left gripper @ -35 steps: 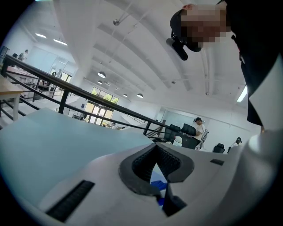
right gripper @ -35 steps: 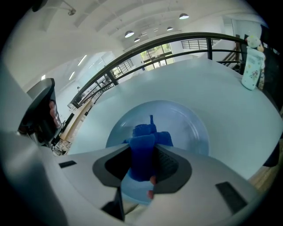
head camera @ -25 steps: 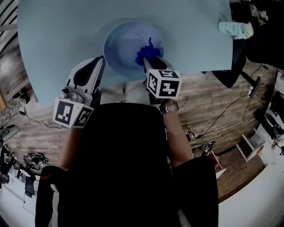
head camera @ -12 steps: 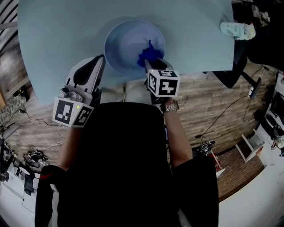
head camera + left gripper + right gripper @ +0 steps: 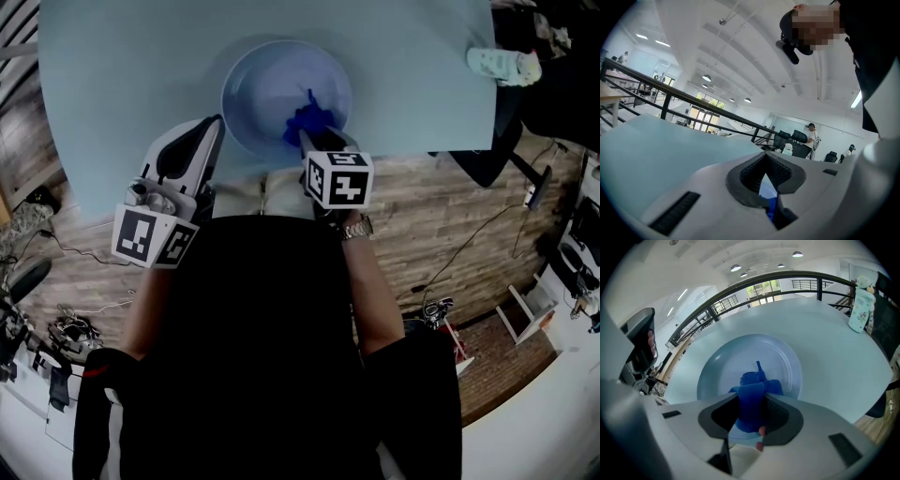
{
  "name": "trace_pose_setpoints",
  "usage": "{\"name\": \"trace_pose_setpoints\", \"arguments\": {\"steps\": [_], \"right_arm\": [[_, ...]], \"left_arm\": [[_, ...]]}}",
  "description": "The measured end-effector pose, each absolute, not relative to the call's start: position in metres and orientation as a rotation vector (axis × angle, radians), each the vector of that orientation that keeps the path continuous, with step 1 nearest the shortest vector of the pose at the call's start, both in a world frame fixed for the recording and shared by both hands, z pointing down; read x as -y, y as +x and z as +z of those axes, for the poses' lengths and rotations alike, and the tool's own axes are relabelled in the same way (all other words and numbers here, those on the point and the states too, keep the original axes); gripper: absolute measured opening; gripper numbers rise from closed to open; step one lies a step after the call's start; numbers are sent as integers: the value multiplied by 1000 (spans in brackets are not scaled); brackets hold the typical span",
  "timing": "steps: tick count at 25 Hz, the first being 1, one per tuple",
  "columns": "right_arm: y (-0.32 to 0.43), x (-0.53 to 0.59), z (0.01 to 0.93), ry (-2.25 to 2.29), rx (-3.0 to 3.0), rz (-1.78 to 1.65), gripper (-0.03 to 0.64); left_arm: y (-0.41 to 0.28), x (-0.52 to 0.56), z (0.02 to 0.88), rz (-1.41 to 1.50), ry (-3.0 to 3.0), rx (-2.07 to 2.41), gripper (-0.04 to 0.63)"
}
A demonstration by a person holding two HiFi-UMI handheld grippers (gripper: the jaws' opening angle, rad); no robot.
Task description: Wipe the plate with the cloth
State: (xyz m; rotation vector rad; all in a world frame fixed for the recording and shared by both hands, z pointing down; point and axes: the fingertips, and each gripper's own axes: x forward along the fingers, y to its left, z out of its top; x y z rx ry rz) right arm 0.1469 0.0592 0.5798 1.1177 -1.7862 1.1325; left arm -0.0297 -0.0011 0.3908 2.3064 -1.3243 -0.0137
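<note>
Pale blue round table stood on a wood-plank floor. A dark metal railing ran behind it, under a white ceiling with round lamps; bright windows lay beyond.

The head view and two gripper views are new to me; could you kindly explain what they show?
There is no robot here: a person holds tongs in each hand. The head view comes from a camera on the person's head, looking steeply down; each gripper view from a camera riding on one tongs, looking along its jaws. On the pale blue round table lie a round pale blue plate and, far right, a small white patterned container. The right tongs are shut on a dark blue cloth resting on the plate. The left tongs are shut and empty beside the plate.
</note>
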Motion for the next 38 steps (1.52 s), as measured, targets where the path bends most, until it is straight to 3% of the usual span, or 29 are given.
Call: {"name": "trace_pose_setpoints", "arguments": {"steps": [38], "right_arm": [[63, -73, 580, 937, 1879, 1128, 115]], "left_arm": [[-58, -7, 394, -22, 2271, 1367, 2]]}}
